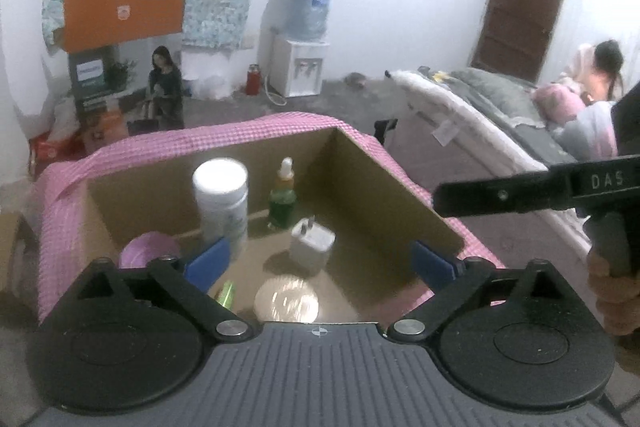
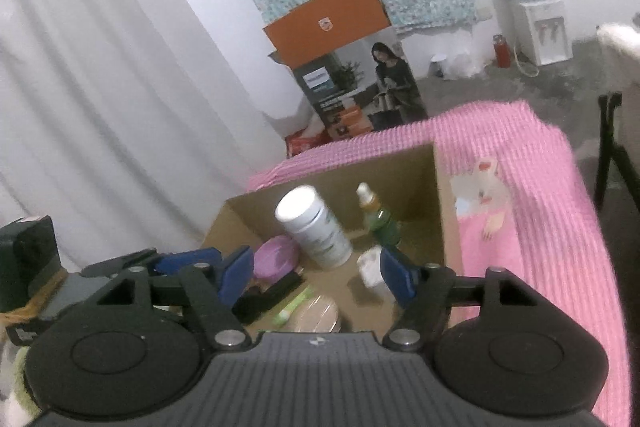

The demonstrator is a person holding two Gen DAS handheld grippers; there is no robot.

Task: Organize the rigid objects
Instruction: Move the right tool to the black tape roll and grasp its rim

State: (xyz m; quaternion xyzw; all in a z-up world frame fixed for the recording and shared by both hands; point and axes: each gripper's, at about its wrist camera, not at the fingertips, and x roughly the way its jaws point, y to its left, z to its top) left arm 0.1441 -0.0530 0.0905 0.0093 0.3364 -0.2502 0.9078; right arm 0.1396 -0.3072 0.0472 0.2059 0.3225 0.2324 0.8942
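Note:
An open cardboard box (image 1: 400, 187) sits on a pink checked cloth (image 1: 60, 227). Inside stand a white pill bottle (image 1: 222, 201), a green dropper bottle (image 1: 283, 199) and a white charger plug (image 1: 312, 243). A purple lid (image 1: 150, 253), a green tube (image 1: 226, 293) and a shiny round lid (image 1: 286, 299) lie near the front. My left gripper (image 1: 320, 263) is open and empty above the box. My right gripper (image 2: 318, 277) is open and empty over the same box (image 2: 438, 203), above the white bottle (image 2: 314, 227), dropper bottle (image 2: 380, 217), plug (image 2: 370, 267) and a black object (image 2: 268, 297).
A printed carton with an orange flap (image 1: 124, 11) and a water dispenser (image 1: 300, 67) stand by the far wall. A bed with a person (image 1: 600, 75) is at right. The right gripper's black body (image 1: 540, 187) shows at right. White curtain (image 2: 100, 87) hangs left.

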